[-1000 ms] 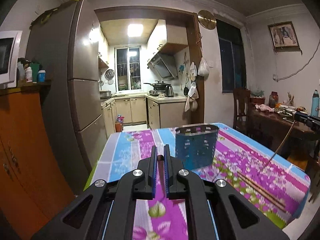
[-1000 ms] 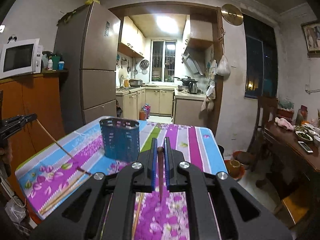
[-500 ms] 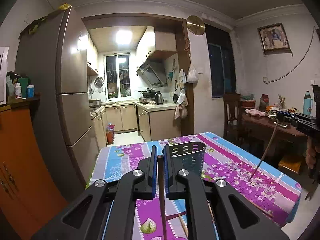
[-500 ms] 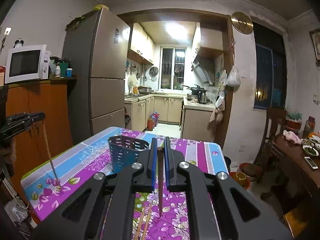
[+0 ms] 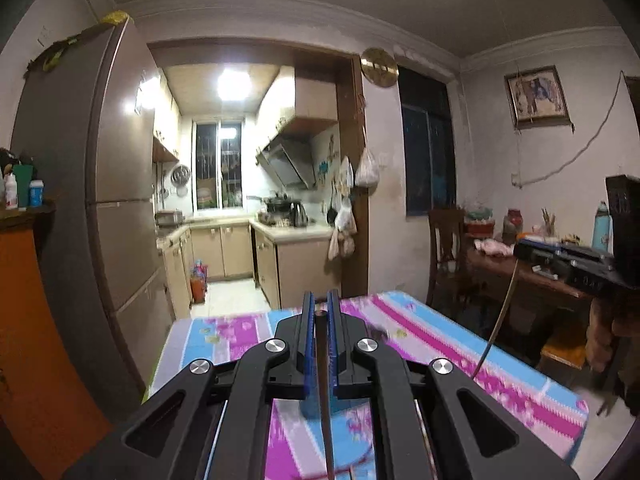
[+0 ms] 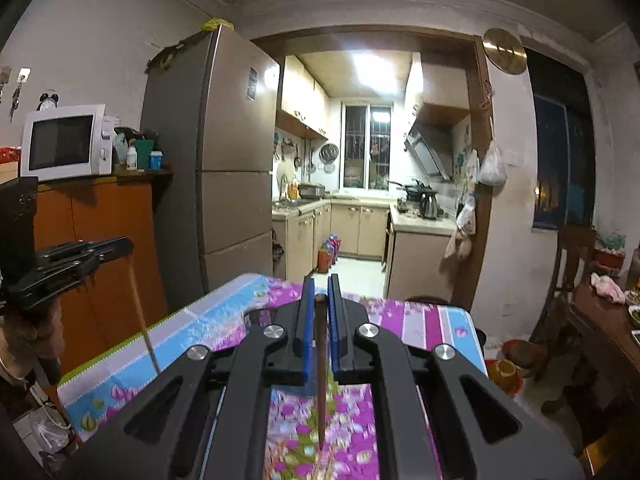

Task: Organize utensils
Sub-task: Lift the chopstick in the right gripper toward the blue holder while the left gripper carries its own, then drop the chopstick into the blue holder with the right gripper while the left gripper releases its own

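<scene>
My left gripper [image 5: 319, 312] is shut on a brown chopstick [image 5: 325, 400] that hangs down between its blue pads, above the floral tablecloth [image 5: 432, 340]. My right gripper [image 6: 319, 296] is shut on another brown chopstick [image 6: 321, 392] that also hangs tip-down. Each gripper shows in the other's view with its chopstick: the right one at the far right [image 5: 560, 258], the left one at the far left [image 6: 68, 264]. The blue perforated utensil holder is almost hidden behind the fingers; only a piece of its rim [image 6: 256, 316] shows.
A tall fridge [image 6: 208, 168] stands left of the kitchen doorway. An orange cabinet [image 6: 96, 248] carries a white microwave [image 6: 64, 142]. A cluttered wooden side table [image 5: 532, 276] and a chair [image 5: 446, 248] stand to the right of the table.
Both grippers have risen and tilted up, each still holding its chopstick. The holder has dropped behind the fingers, and the chopsticks now hang closer to vertical.
</scene>
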Demonstrator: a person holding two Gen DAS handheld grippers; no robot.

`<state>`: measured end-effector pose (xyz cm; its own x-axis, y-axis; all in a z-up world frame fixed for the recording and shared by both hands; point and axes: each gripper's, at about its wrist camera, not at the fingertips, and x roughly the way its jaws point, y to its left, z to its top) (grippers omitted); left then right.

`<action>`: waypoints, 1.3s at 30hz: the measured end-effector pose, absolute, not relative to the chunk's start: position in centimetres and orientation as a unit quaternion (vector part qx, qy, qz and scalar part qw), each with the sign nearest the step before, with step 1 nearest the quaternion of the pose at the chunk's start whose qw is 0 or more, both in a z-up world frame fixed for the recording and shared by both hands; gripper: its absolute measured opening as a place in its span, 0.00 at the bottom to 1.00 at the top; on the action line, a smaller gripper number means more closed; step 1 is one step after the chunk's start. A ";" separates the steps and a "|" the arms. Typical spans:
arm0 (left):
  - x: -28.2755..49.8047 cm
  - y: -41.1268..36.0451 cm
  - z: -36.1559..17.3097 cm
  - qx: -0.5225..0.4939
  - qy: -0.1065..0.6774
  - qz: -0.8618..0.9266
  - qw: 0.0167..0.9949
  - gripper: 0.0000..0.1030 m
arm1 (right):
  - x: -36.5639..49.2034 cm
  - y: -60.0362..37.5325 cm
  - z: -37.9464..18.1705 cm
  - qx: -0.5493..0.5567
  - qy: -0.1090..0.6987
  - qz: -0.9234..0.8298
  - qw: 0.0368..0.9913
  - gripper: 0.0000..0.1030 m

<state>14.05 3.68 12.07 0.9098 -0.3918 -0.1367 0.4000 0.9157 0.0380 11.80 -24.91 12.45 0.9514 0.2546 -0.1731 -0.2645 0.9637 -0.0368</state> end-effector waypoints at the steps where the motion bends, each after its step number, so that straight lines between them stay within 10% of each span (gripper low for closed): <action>1: 14.6 3.5 12.8 0.029 0.055 -0.203 0.977 0.07 | 12.2 -24.7 13.0 -0.028 0.078 0.132 0.988 0.05; 12: 23.3 -1.0 20.3 0.000 -0.050 -0.168 0.985 0.07 | 20.7 -23.4 18.3 0.039 0.002 0.119 0.992 0.05; 30: 34.5 -0.8 5.6 -0.026 0.105 -0.158 0.981 0.08 | 31.4 -22.2 6.7 0.106 0.137 0.092 0.981 0.06; 33: 33.4 0.5 6.6 -0.033 0.093 -0.153 0.983 0.08 | 30.1 -23.7 7.3 0.110 0.126 0.073 0.983 0.35; 39: 26.6 6.5 11.2 -0.081 0.014 -0.130 0.988 0.40 | 24.3 -29.9 10.1 0.102 0.070 0.022 0.992 0.39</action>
